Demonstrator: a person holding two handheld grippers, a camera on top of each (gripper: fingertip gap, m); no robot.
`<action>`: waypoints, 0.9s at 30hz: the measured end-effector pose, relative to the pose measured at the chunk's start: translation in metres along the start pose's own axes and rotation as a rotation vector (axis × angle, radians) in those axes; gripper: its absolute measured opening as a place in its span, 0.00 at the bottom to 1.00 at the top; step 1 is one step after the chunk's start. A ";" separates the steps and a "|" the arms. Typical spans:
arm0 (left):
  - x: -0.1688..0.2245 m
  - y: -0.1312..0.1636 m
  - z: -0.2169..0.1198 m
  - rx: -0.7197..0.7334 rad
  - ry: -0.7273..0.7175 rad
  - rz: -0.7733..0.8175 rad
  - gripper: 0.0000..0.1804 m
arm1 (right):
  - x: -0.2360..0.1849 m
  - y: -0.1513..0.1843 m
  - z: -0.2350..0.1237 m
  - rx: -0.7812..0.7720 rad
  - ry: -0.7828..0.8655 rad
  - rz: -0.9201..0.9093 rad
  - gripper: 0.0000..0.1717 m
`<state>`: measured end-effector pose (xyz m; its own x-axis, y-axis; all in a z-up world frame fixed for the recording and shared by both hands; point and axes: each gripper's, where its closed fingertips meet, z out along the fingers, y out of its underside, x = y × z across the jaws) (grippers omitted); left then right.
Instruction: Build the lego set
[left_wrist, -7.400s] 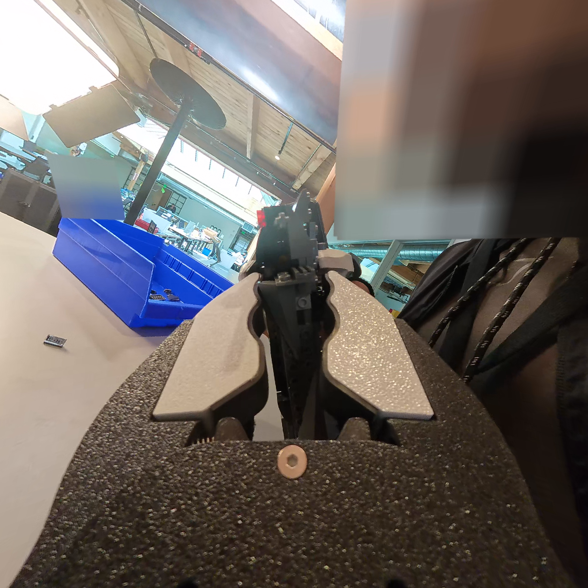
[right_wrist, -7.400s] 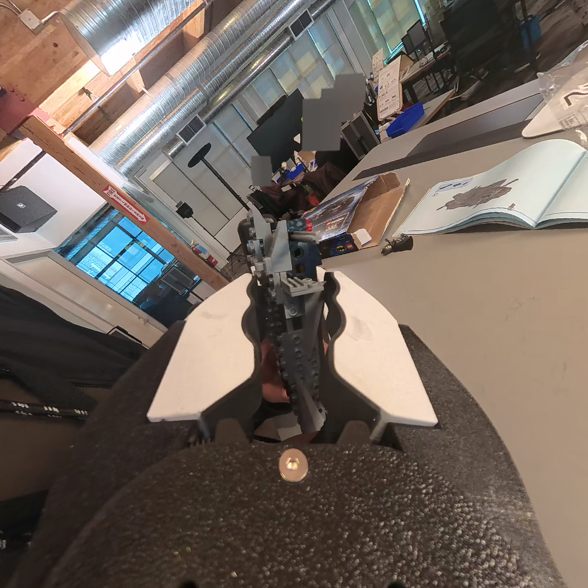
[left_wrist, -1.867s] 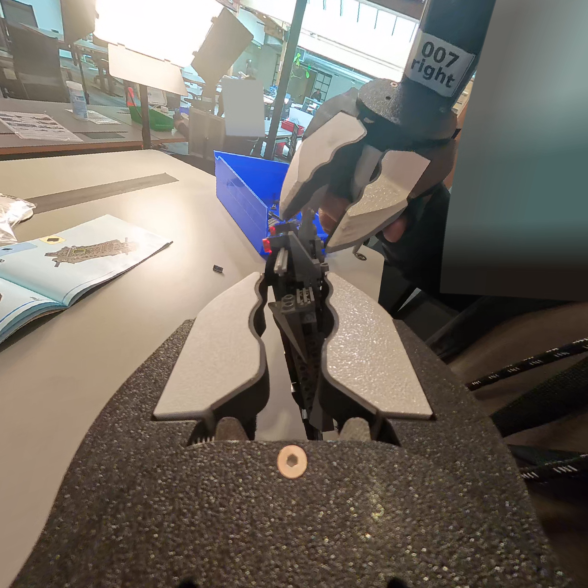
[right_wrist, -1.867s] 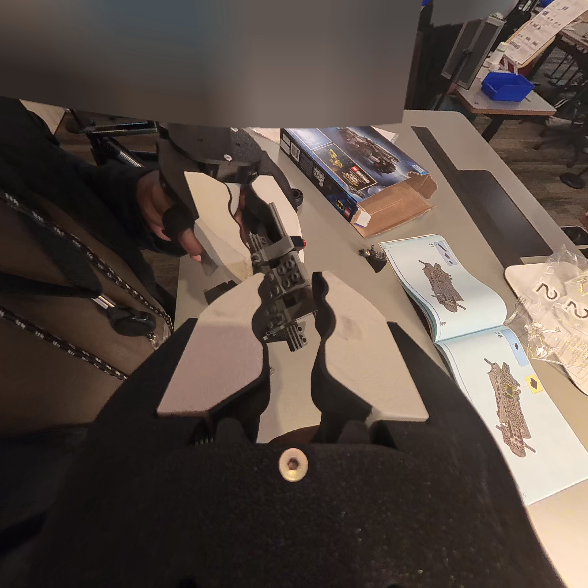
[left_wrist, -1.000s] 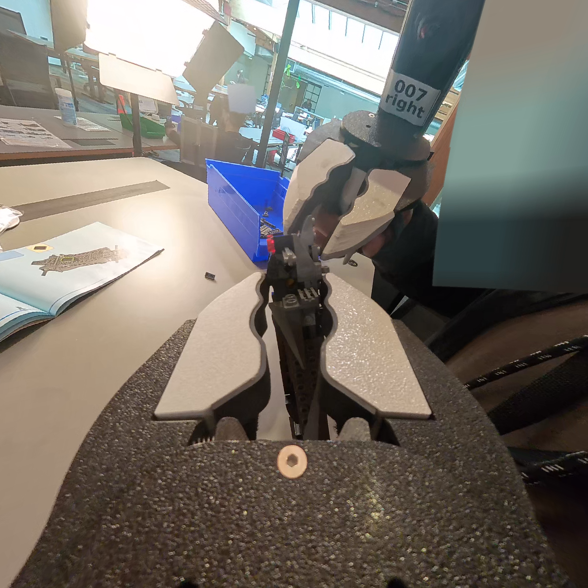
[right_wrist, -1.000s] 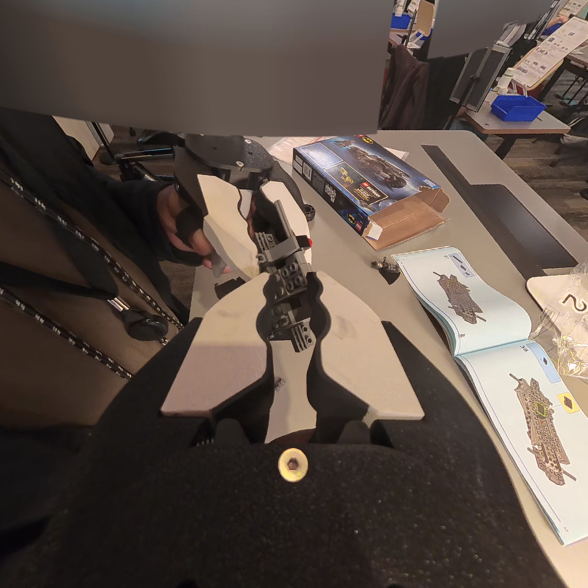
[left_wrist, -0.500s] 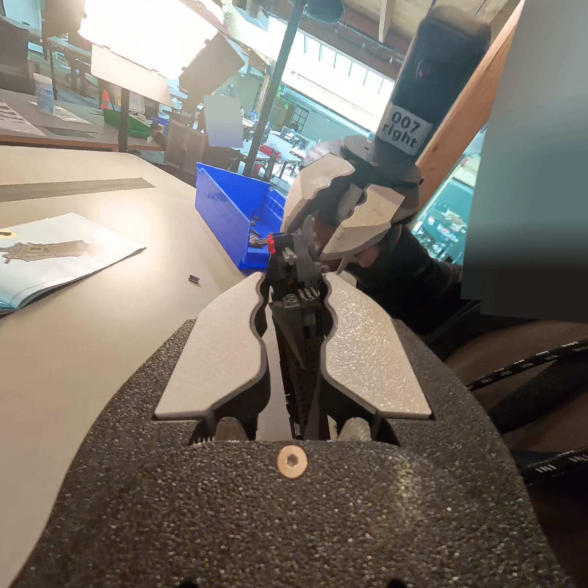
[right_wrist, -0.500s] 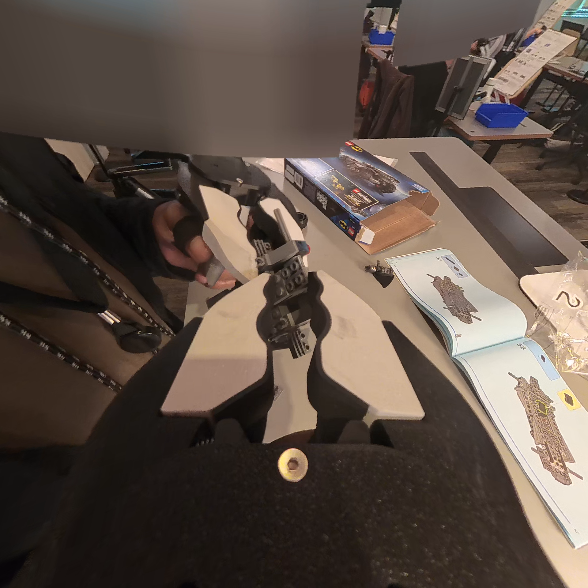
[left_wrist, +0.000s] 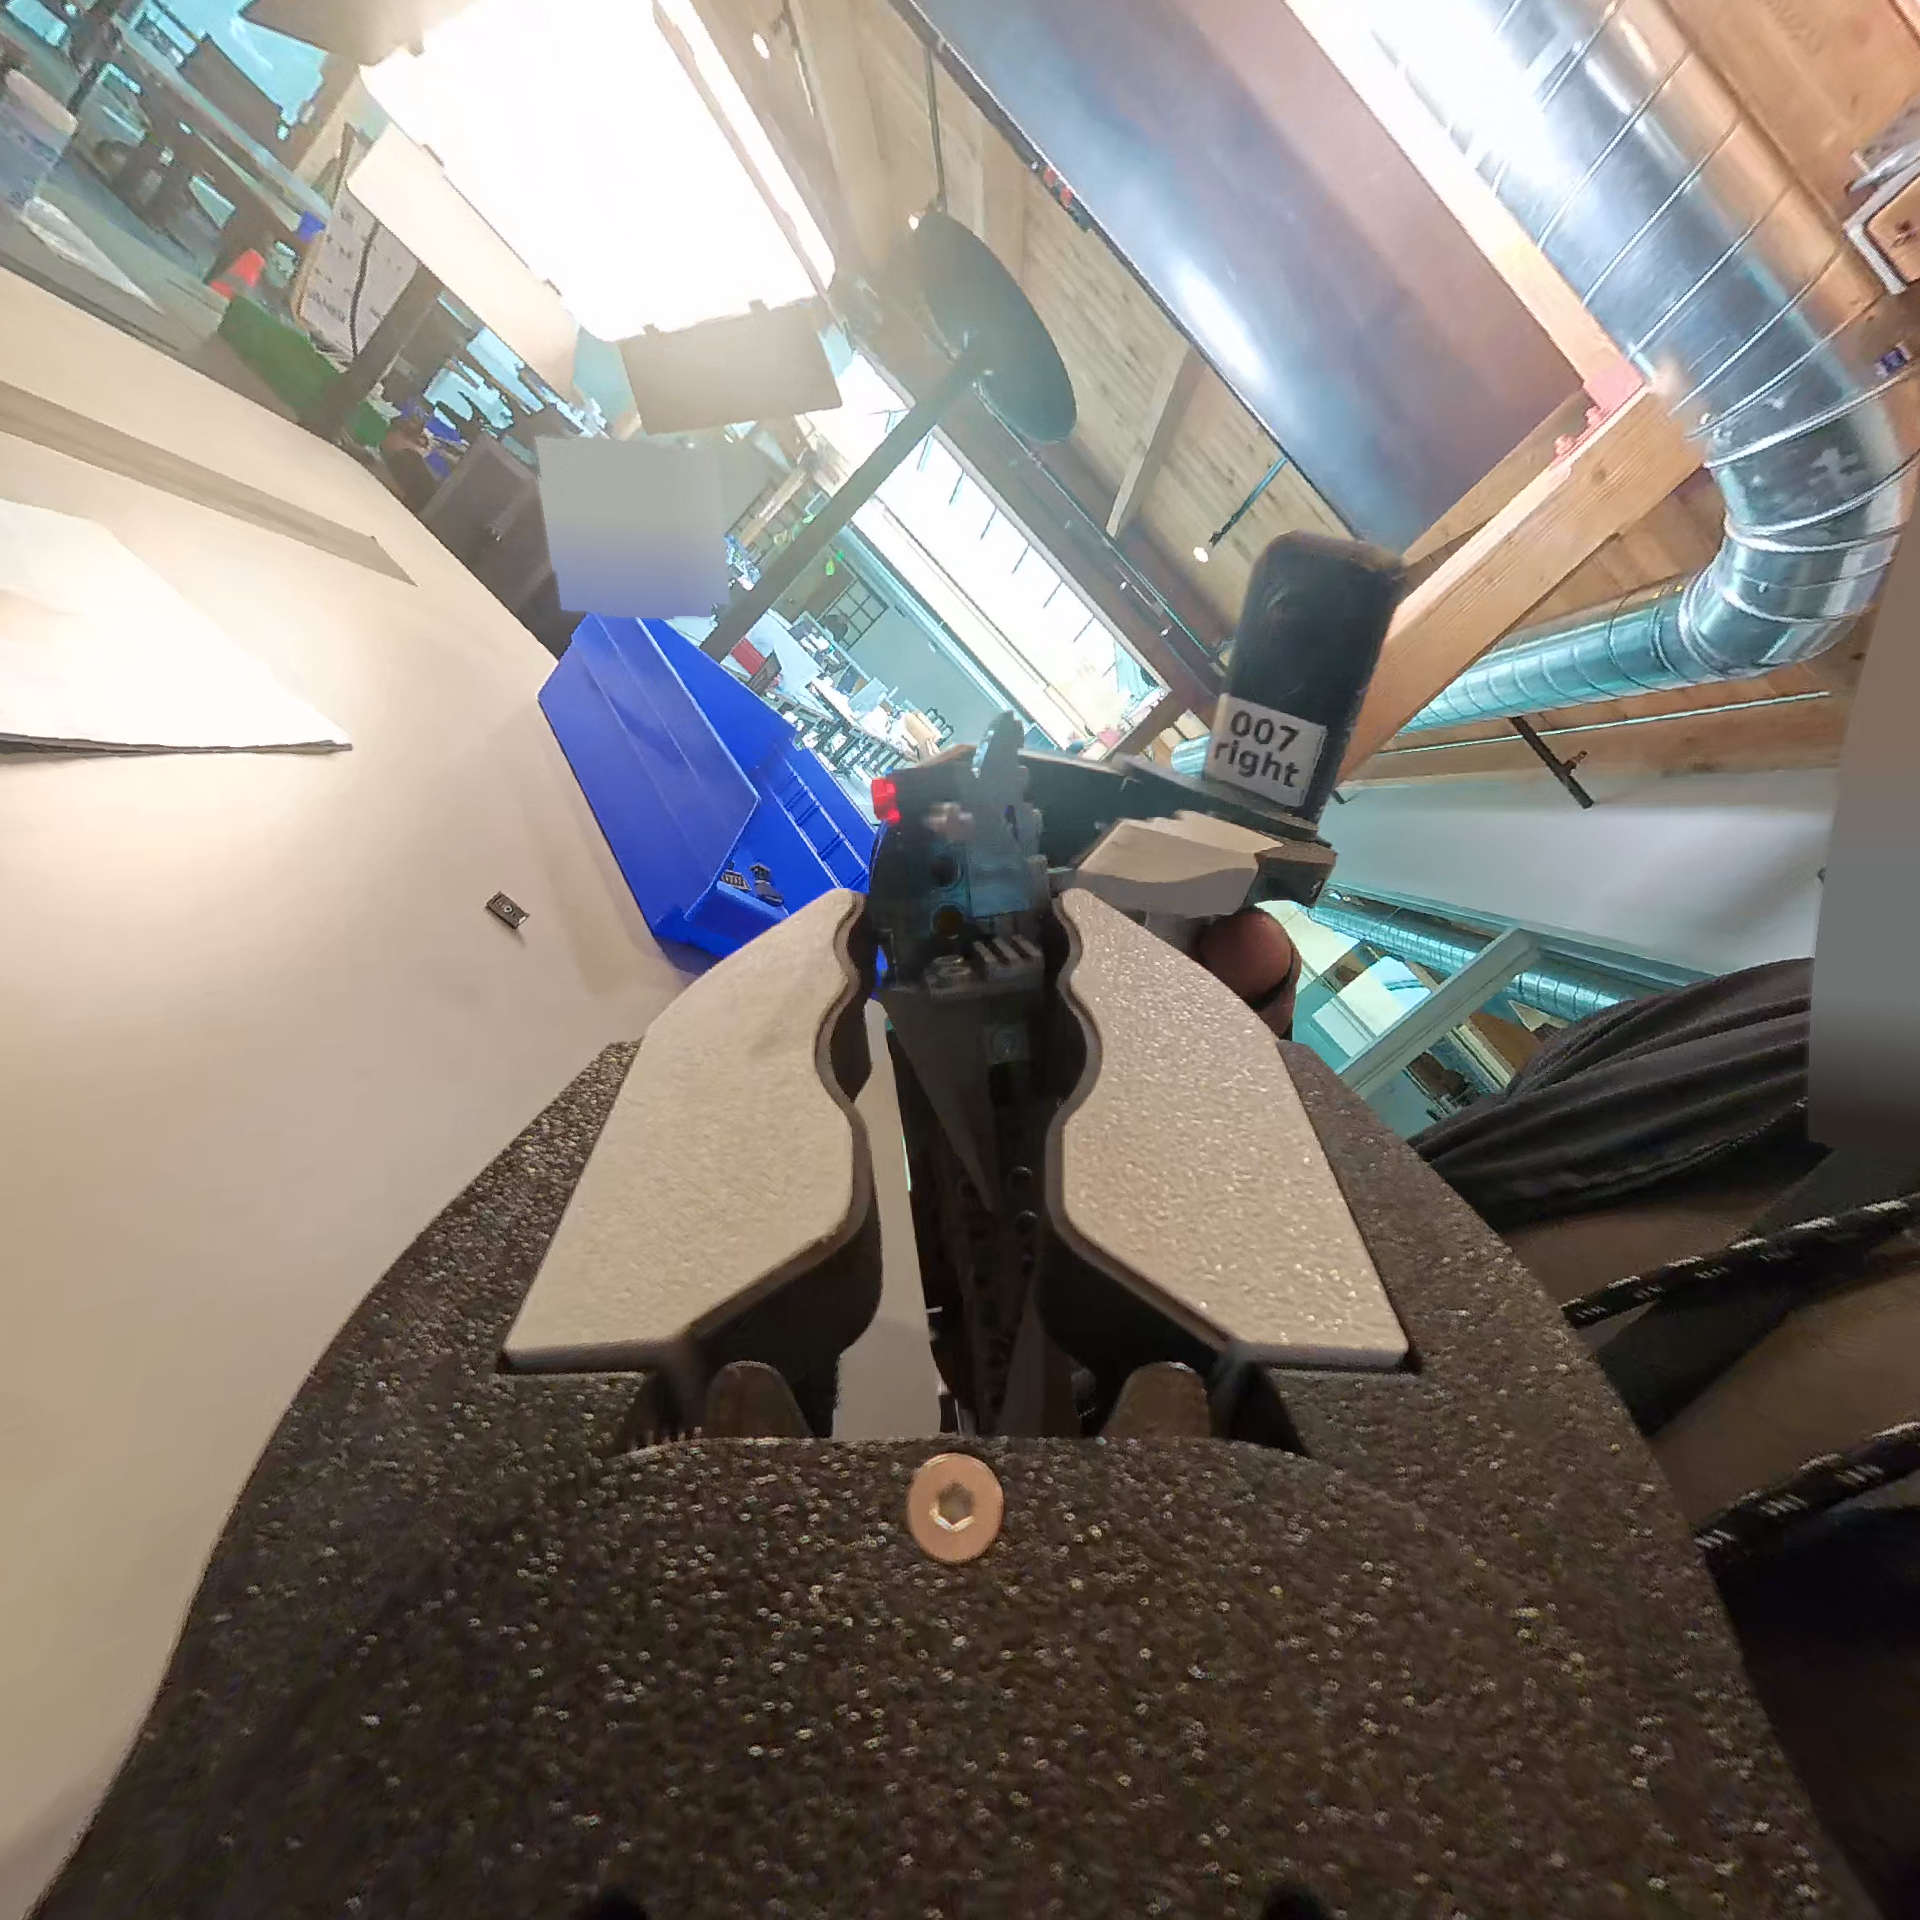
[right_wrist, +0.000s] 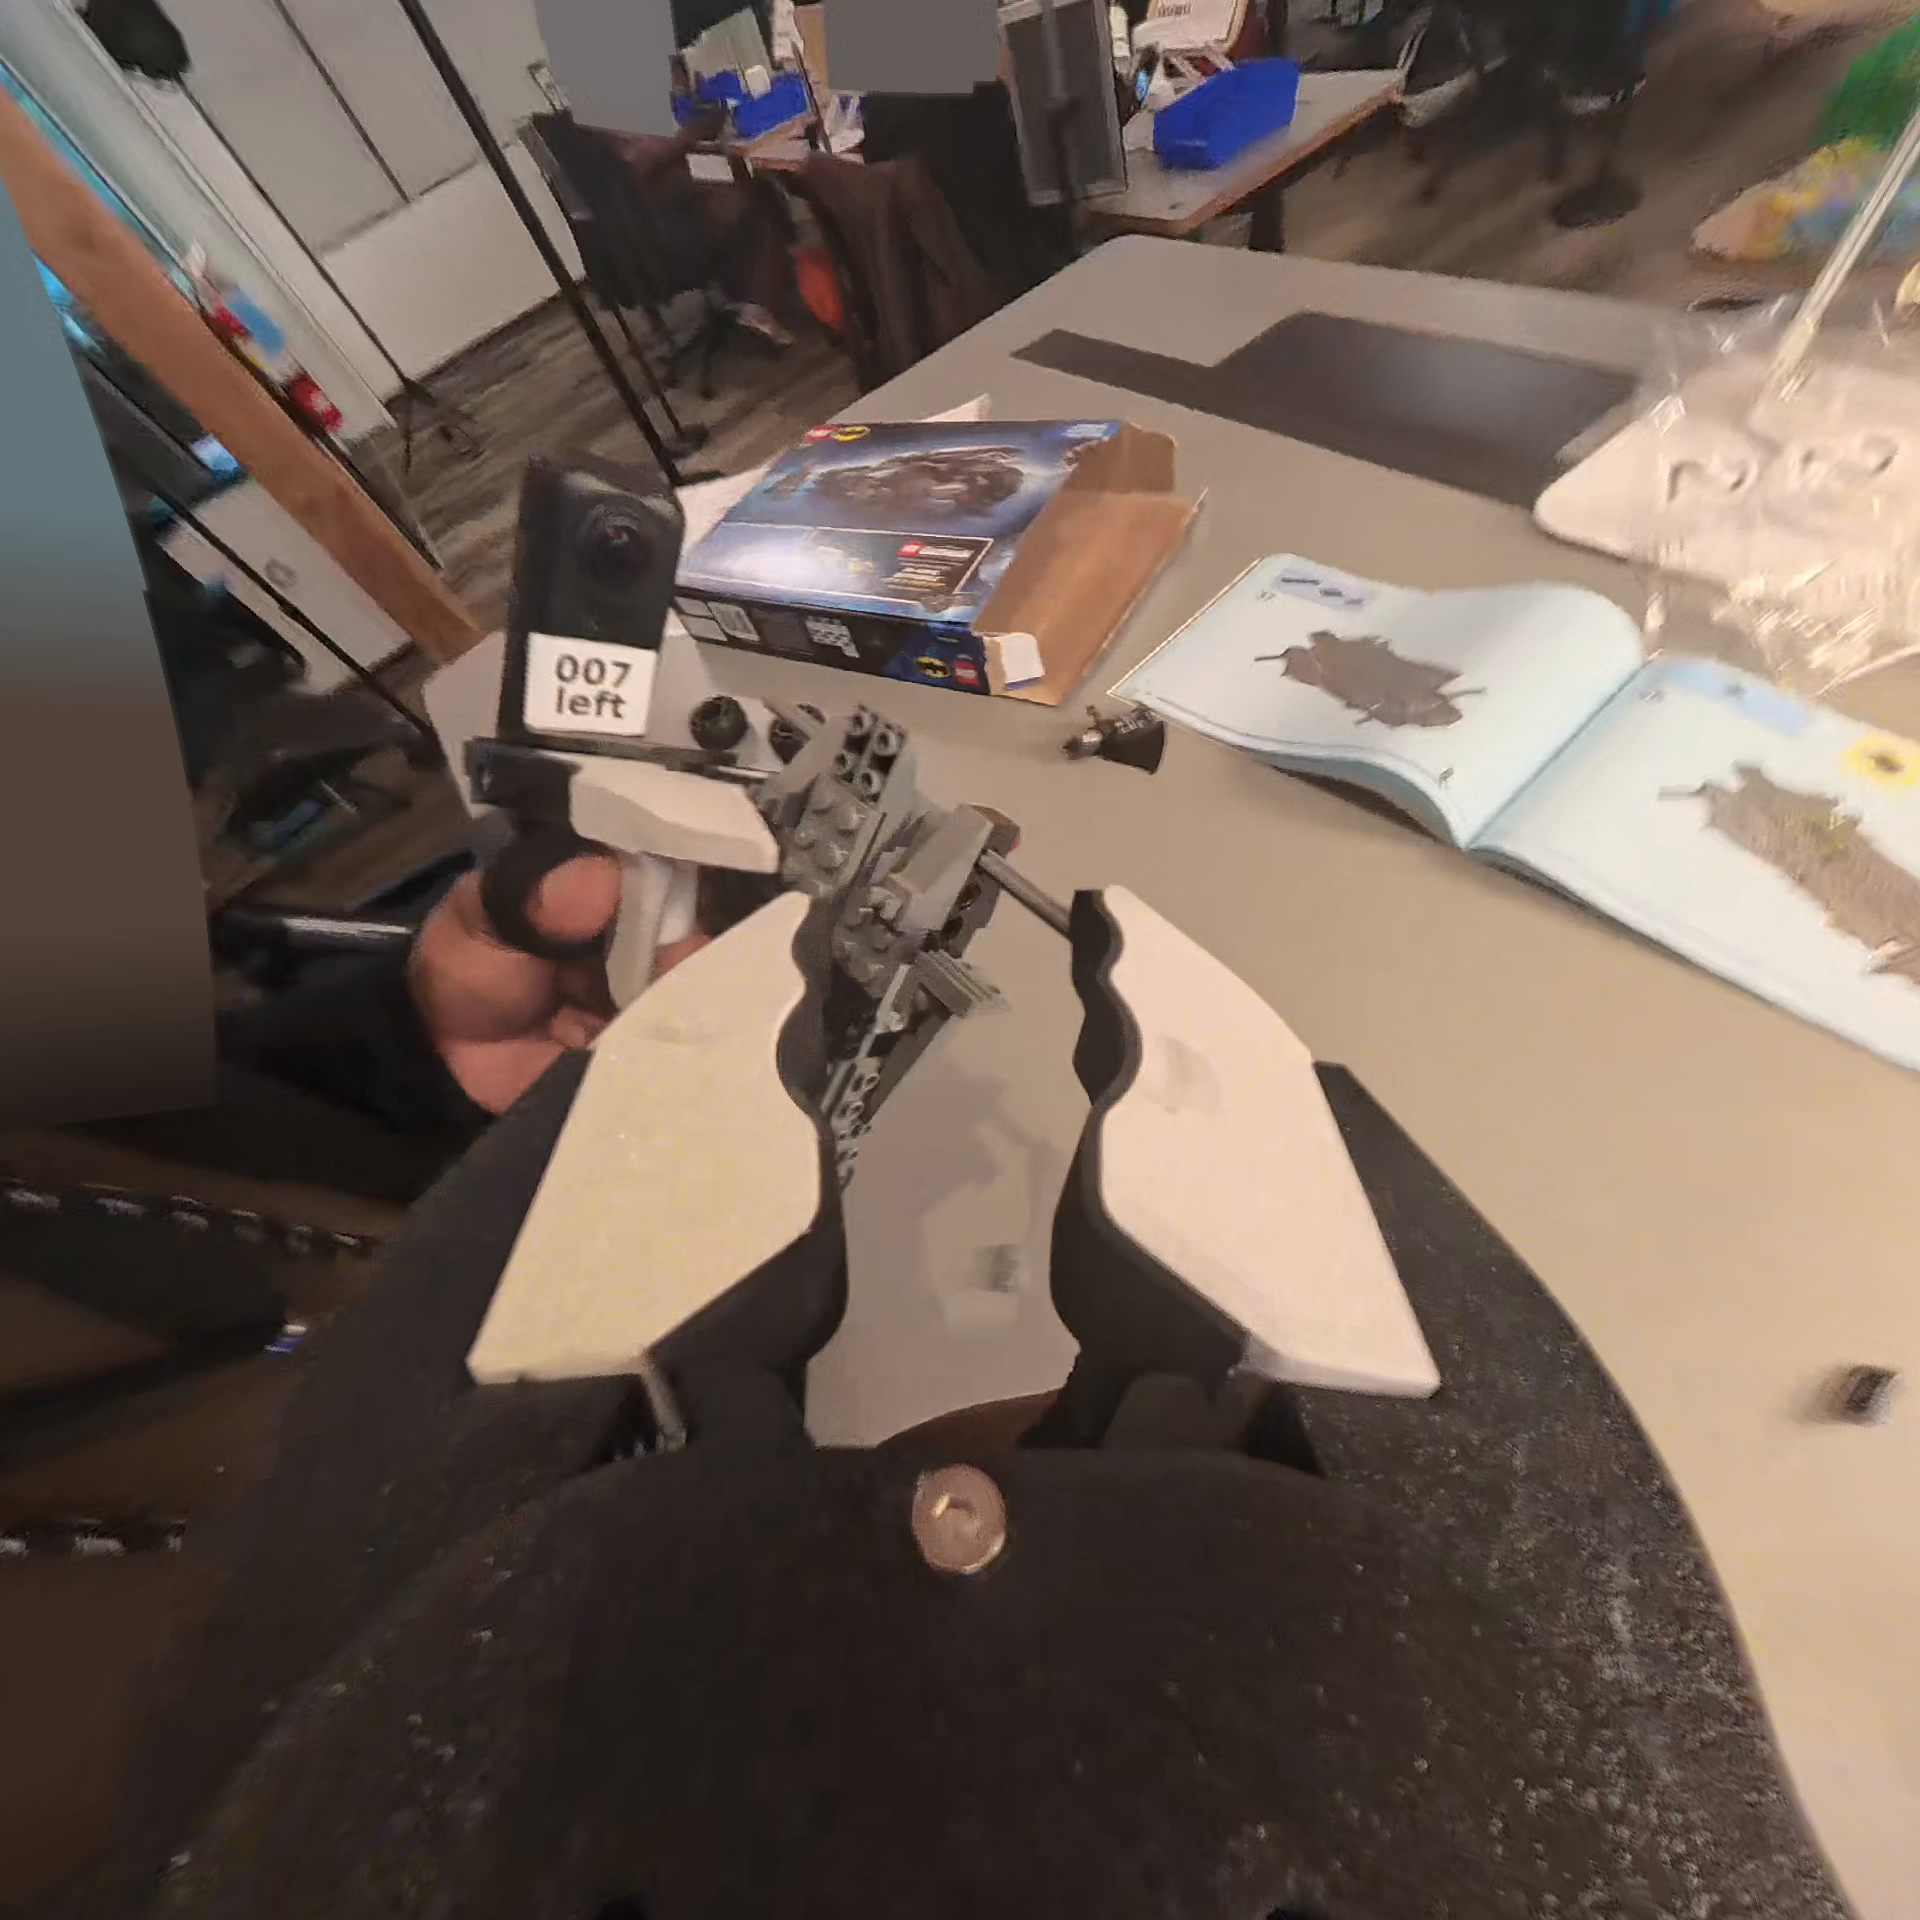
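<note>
My left gripper is shut on a dark grey brick model with a small red stud at its top left; both pads press on its sides. The model also shows in the right wrist view, held in the left gripper's grey fingers above the table. My right gripper is open. The model stands between its fingers near the left pad, and a thin black rod sticking out of the model reaches toward the right fingertip. The right gripper's finger shows beside the model in the left wrist view.
A blue bin with small parts stands on the grey table. An open instruction booklet, an opened blue toy box, a small dark figure, clear plastic bags and a loose dark piece lie on it. About 25 centimetres separates my left fingertips from the small dark figure.
My right gripper has opened and let go of the model, which stays in the left gripper. Both grippers have turned, the left one tilting upward.
</note>
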<state>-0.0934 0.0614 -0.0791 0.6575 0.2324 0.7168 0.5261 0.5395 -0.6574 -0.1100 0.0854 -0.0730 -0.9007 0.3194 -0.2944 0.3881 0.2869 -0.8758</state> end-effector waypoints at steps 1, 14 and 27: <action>0.001 0.001 0.000 0.006 0.009 0.008 0.17 | -0.002 0.003 0.002 0.002 -0.018 0.055 0.28; 0.009 0.004 0.003 0.074 0.122 0.027 0.17 | 0.000 0.020 -0.003 0.073 -0.010 0.299 0.32; 0.029 0.006 0.004 0.113 0.302 0.092 0.17 | -0.023 0.006 -0.003 0.179 -0.131 0.282 0.28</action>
<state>-0.0737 0.0747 -0.0613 0.8386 0.0428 0.5430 0.4049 0.6178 -0.6740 -0.0867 0.0825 -0.0700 -0.7848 0.2414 -0.5708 0.5953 0.0374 -0.8026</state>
